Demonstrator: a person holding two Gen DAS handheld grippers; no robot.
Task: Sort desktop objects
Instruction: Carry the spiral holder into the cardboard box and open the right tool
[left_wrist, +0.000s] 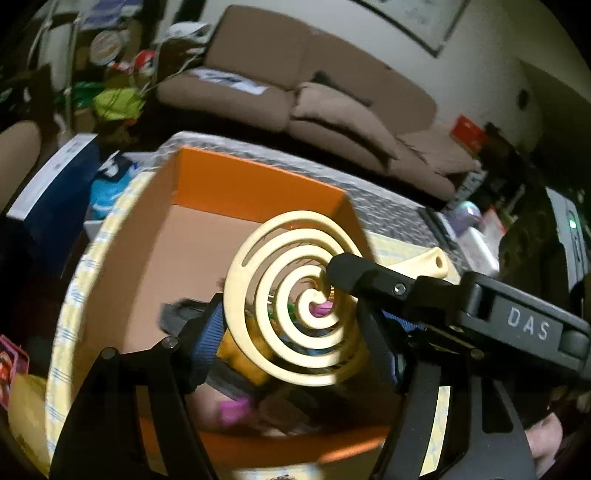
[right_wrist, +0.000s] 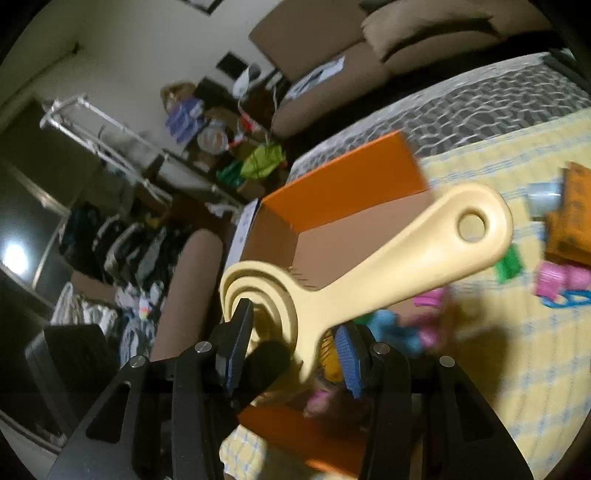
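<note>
One brown sofa (left_wrist: 295, 74) fills the far side of the room, behind the worktop (right_wrist: 517, 332), which wears a yellow checked cloth over a grey patterned cover. On the left half of that worktop sits an open orange box (left_wrist: 240, 181) with a cardboard-brown inside. It is the biggest thing on the surface, and I am holding both tools right above it.

Over the box hangs a cream spiral paddle (right_wrist: 424, 251). Its round coiled head is near me and its handle, with a hole at the end, points away to the right.

My left gripper (left_wrist: 290, 314) has its two blue-padded fingers pressed against opposite edges of the coiled head, clamped across it. My right gripper (right_wrist: 295, 321) comes in from the right. One black finger lies on the face of the coil near its centre, and the head sits between its fingers, but I cannot tell whether they actually pinch it.

Blurred small toys, yellow, pink and blue, lie in the near end of the box. To its right on the cloth are pink pieces (right_wrist: 554, 280) and, near them, a green block (right_wrist: 511, 267).
</note>
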